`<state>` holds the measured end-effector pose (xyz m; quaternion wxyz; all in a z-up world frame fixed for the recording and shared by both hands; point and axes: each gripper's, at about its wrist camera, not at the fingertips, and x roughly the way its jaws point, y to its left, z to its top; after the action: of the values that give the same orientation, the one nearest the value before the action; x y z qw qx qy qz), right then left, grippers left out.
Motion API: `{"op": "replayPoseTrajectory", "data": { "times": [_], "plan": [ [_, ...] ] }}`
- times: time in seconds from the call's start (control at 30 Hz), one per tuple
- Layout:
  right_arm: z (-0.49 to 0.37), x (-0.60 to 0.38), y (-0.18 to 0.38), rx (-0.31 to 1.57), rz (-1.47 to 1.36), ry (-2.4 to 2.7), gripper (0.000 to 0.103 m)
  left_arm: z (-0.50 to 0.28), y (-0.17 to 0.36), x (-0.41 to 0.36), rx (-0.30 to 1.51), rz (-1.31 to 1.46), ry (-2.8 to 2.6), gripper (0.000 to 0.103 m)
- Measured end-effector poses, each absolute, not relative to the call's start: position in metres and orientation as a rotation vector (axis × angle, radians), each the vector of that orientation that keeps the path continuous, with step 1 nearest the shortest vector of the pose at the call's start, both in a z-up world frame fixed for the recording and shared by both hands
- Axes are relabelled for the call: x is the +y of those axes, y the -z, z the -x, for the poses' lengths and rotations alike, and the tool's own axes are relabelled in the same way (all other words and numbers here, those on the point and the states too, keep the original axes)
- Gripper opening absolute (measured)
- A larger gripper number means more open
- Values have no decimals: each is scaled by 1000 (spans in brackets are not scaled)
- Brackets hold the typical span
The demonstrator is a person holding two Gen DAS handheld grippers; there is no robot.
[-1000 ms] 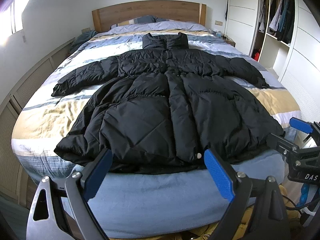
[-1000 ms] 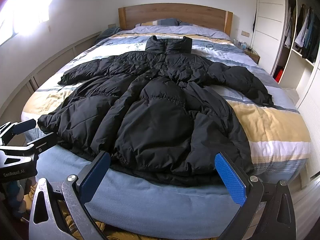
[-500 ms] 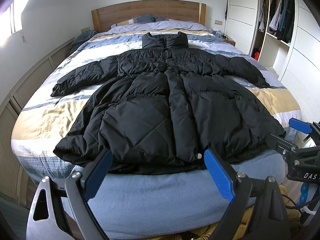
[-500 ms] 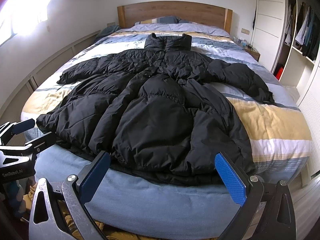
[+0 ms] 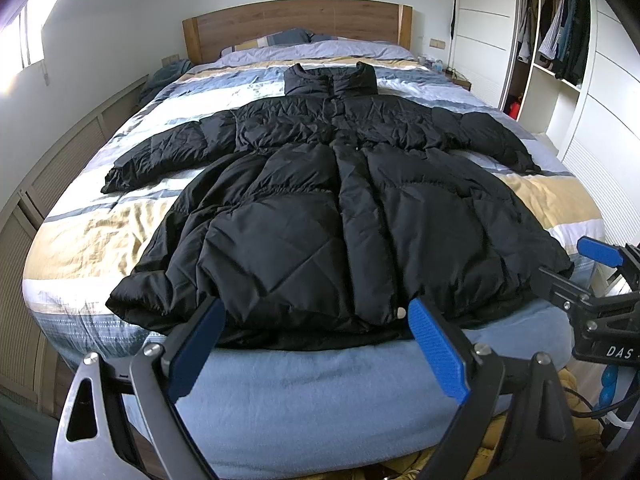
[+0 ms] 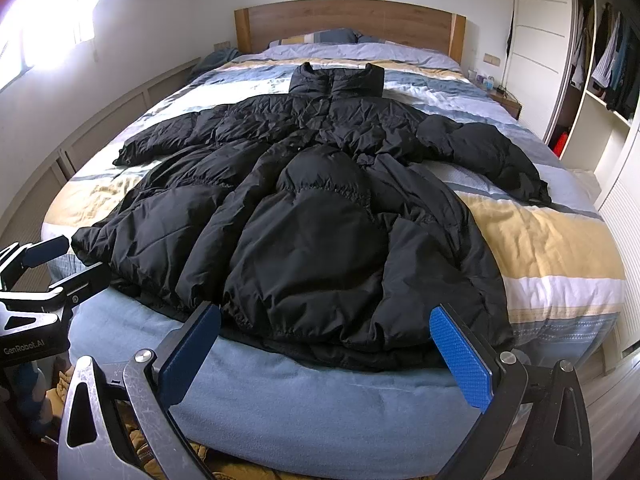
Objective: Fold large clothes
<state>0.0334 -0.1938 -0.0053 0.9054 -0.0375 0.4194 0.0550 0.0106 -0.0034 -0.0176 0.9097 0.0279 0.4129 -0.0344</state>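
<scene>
Barely changed | black coat [image 5: 340, 216] lies flat on bed [image 5: 304, 384] | left tool [image 5: 316, 348] and right tool [image 6: 326, 354] still wide, empty | folding not begun

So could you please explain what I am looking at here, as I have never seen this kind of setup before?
There is no robot arm. A person carries a two-finger gripper in each hand, and a wide-angle camera on each one looks forward along its blue fingers. One picture comes from the left gripper, the other from the right gripper. Each also appears at the edge of the other's view. Both are open and hold nothing, hanging at the foot of a bed. On its striped cover lies a black padded coat, spread flat with its sleeves out and its collar towards the wooden headboard. A wardrobe with hanging clothes stands at the right.
</scene>
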Motion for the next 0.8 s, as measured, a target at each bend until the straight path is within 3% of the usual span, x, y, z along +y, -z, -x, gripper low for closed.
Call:
{"op": "replayPoseTrajectory", "data": {
  "times": [0.8],
  "plan": [
    [-49, -194, 18, 933, 70, -115, 103, -27, 36, 3, 921, -66, 76, 94]
  ]
}}
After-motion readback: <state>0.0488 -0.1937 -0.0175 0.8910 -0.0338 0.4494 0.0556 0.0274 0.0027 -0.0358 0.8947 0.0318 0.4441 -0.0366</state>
